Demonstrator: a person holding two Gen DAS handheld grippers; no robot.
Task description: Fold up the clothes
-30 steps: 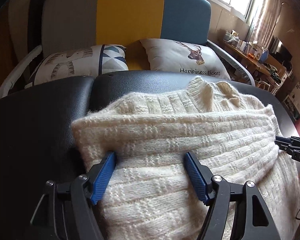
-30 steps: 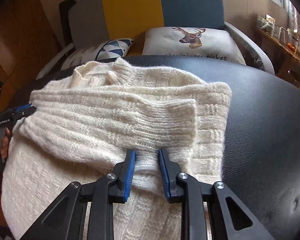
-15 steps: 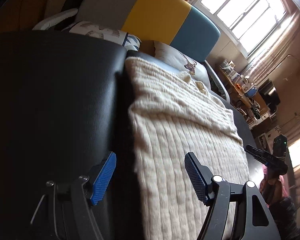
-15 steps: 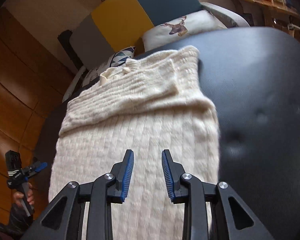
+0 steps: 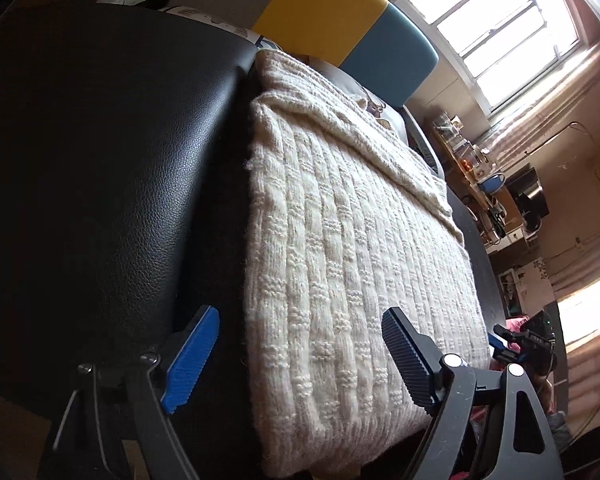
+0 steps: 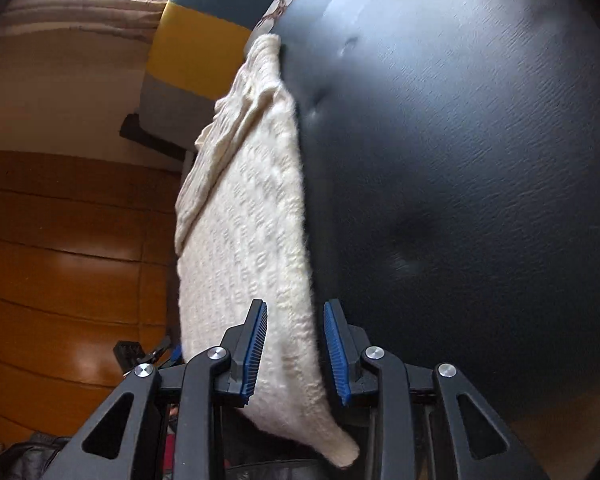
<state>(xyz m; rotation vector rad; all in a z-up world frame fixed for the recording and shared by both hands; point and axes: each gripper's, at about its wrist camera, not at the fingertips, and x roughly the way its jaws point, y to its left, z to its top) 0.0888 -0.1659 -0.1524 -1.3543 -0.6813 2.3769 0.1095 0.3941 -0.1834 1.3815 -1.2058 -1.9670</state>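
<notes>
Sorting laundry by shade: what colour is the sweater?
Cream white sweater, ribbed knit; clearest in left wrist view.

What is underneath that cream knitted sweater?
The sweater lies on a black leather-like cushion, whose bare surface shows on both sides of it. Whatever sits directly beneath the knit, or between its folded layers, is covered and cannot be seen.

Bright window [image 5: 496,32], colour-block sofa [image 5: 340,20], wood-panelled wall [image 6: 60,260], cluttered shelf [image 5: 472,168]

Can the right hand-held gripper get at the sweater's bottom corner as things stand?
Probably yes: the right hand-held gripper is open and already straddles the cream sweater near its hanging corner, with nothing between its fingers and the knit.
</notes>
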